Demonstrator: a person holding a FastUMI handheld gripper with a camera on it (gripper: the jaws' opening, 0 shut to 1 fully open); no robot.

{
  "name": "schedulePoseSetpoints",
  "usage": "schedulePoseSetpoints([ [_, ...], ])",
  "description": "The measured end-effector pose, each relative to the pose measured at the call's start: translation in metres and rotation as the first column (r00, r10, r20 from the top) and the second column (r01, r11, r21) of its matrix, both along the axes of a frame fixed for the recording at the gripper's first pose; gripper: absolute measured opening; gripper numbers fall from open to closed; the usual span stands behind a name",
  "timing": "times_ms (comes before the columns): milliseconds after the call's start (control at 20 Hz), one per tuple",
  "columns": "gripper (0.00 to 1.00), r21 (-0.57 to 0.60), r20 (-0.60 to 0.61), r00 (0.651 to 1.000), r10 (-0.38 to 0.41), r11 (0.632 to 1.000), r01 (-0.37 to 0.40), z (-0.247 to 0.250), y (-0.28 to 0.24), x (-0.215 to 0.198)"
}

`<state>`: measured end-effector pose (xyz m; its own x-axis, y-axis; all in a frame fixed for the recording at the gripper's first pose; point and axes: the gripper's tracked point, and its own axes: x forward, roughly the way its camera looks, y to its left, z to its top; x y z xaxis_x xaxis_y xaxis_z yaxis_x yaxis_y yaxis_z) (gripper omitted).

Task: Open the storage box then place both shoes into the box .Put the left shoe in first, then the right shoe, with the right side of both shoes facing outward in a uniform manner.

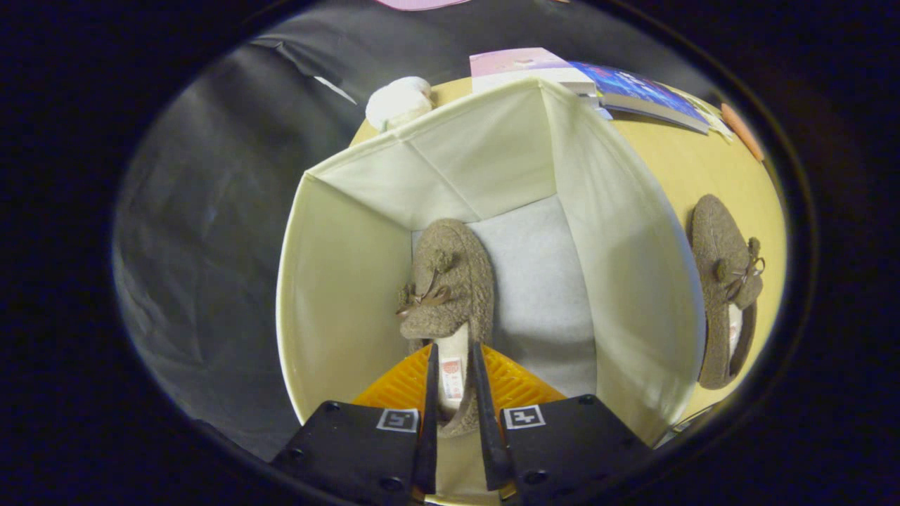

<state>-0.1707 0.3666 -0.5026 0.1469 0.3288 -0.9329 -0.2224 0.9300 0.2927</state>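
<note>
Worktop (675, 176) carries the open storage box (626, 267), cream fabric walls, pale floor. Inside, along the box's left wall, 1 brown fuzzy shoe (446, 274) with a bow, toe pointing away. Second matching shoe (724, 288) lies on the worktop just outside the box's right wall. Books (633, 88) beyond the box. Hand-held gripper (453, 393) narrow, both fingers clamped on the heel of the shoe in the box.

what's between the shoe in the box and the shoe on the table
The box's fabric side wall stands between the shoe in the box and the shoe on the table, as the gripper view shows. The tongs grip the boxed shoe's heel.
</note>
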Motion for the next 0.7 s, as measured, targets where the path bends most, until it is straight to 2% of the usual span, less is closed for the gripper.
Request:
schedulePoseSetpoints([
  [350,0.30,0.071,0.035,0.999,-0.029,0.997,0.027,0.032,0.004,0.014],
  [550,0.30,0.144,0.097,0.993,-0.070,0.988,0.056,0.077,-0.002,0.044],
  [700,0.30,0.176,0.179,0.977,-0.112,0.981,0.080,0.113,-0.026,0.080],
])
